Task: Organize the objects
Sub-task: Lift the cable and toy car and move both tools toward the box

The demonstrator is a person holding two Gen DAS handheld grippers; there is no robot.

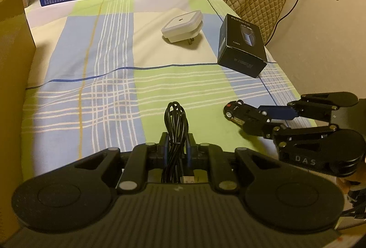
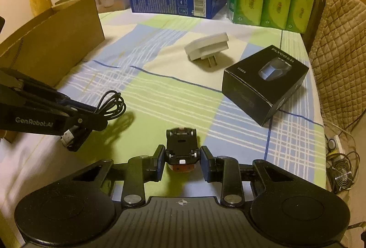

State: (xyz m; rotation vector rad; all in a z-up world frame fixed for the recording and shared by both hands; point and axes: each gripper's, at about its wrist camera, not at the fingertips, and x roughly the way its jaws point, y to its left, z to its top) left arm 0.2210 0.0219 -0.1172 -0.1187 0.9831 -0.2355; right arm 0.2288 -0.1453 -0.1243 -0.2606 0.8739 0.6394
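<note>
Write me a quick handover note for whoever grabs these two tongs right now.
Left tongs: shut on the coiled black cable, held over the checked cloth.
Right tongs: shut on the small toy car, also above the cloth.
Still lying on the cloth: the white plug-in night light and the black boxed shaver.
The open cardboard box stands at the left edge; its inside is not visible.
Left to do: put away both held items, then the night light and the shaver box.

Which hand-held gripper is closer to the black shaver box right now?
Right. The right hand-held gripper, shut on the toy car, sits nearer to the black shaver box; the left hand-held gripper, shut on the coiled cable, is farther over.
</note>
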